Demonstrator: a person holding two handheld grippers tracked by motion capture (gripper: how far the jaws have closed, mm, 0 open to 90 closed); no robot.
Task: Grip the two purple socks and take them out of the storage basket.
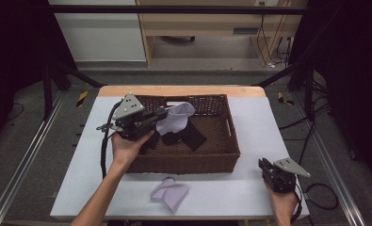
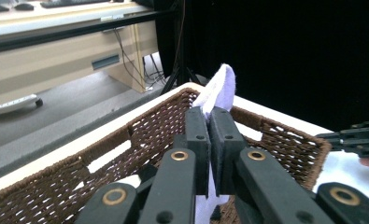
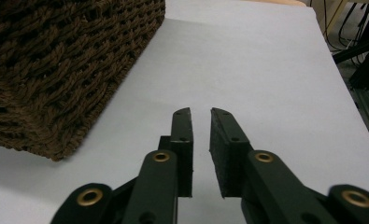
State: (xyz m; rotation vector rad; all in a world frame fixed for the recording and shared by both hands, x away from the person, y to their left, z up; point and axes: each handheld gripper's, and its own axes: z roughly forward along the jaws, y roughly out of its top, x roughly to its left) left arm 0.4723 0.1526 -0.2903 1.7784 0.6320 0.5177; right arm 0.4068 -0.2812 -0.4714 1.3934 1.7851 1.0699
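A pale lilac cloth [image 1: 176,117] hangs pinched in the left gripper [image 1: 161,114], lifted above the back left part of a rectangular brown woven wicker basket [image 1: 230,136]. In the left gripper view the two black jaws press together on the cloth [image 2: 219,91], which stands up past their tips in a soft fold and also trails down below them; the basket's woven wall [image 2: 140,133] runs behind and beneath. Inside the basket, under the raised cloth, lies a dark, nearly black piece of fabric [image 1: 186,135] on the woven floor; its exact shape is hard to tell.

A second pale lilac cloth [image 1: 169,192] lies crumpled on the white table cover [image 1: 254,113] in front of the basket, just clear of the near wall.

The person's left hand [image 1: 127,143] grips the left gripper from below, the forearm rising from the bottom edge toward the basket's left side, and the gripper points to the right across the basket. The right gripper [image 1: 264,165] is held low at the table's near right corner by the right hand [image 1: 282,200], well apart from the basket. In the right gripper view its jaws [image 3: 201,116] stand a narrow gap apart with nothing between them, hovering over the bare white cover, with the basket's corner [image 3: 56,70] to the left.

No readable writing or label shows on any of these things.
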